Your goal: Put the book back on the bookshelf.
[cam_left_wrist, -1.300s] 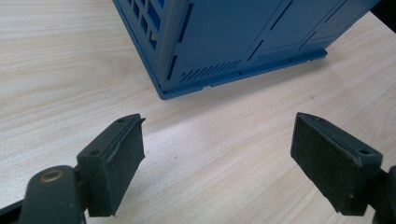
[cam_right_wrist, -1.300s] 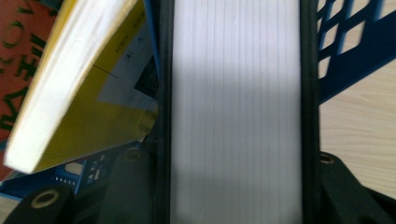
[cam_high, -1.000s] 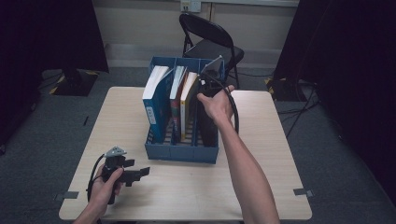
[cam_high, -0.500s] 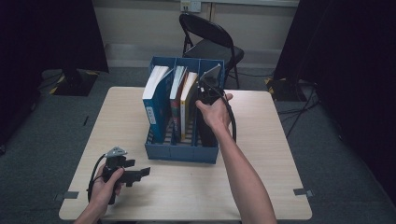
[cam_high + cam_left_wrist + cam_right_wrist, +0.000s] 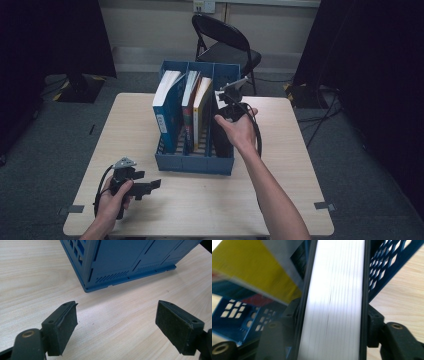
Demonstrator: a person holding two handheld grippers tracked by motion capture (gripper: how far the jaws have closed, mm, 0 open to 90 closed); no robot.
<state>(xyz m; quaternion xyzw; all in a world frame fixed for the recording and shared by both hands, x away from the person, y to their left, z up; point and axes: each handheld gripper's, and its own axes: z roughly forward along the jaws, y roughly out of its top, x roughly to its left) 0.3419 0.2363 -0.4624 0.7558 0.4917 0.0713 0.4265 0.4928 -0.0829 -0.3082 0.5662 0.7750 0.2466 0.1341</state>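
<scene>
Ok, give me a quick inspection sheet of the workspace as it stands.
Surface: light wood table, bare around the rack.
Job's things: blue rack with three slots; black book going into the right slot; blue book in the left slot; two more books in the middle slot.
Clutter: nothing seen.
Grippers: right gripper shut on the black book's edge above the rack; left gripper open, low over the table near the rack's corner.
Cables: one loops from each gripper, right cable, left cable.
Surroundings: folding chair behind the table, dark curtains, grey carpet.
</scene>
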